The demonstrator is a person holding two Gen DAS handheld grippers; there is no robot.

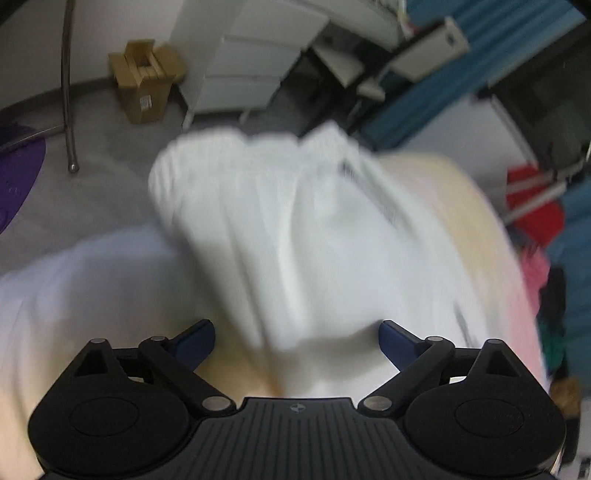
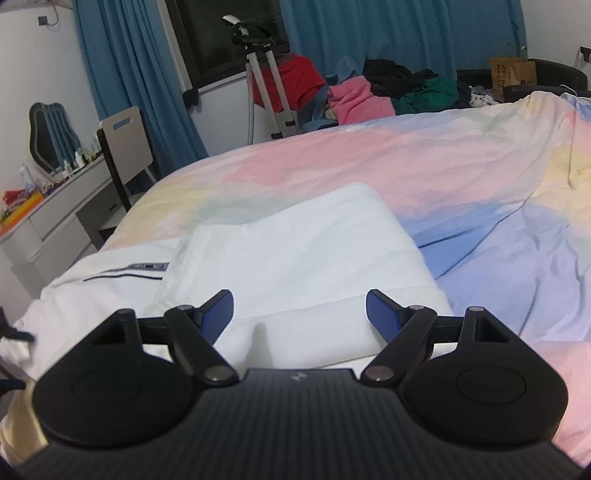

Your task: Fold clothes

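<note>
Now hovering, both jaws wide, nothing held: left hand-held gripper [image 1: 297, 341] and right hand-held gripper [image 2: 300, 312] over the white folded garment [image 2: 295, 254] lying on the bed [image 2: 424, 166], near-left; pinching both near corners evenly, avoiding bunching.

Colours and patterns of the laundry and bedroom fittings.
White garment [image 2: 295, 254] with a thin dark stripe, lying on a bed cover [image 2: 424, 177] of blended pastel pink, blue and yellow; behind the bed, teal-blue curtains [image 2: 369, 29], a pink, black and green clothes heap [image 2: 391, 92]; each claw black with blue pads [image 2: 218, 310].
</note>
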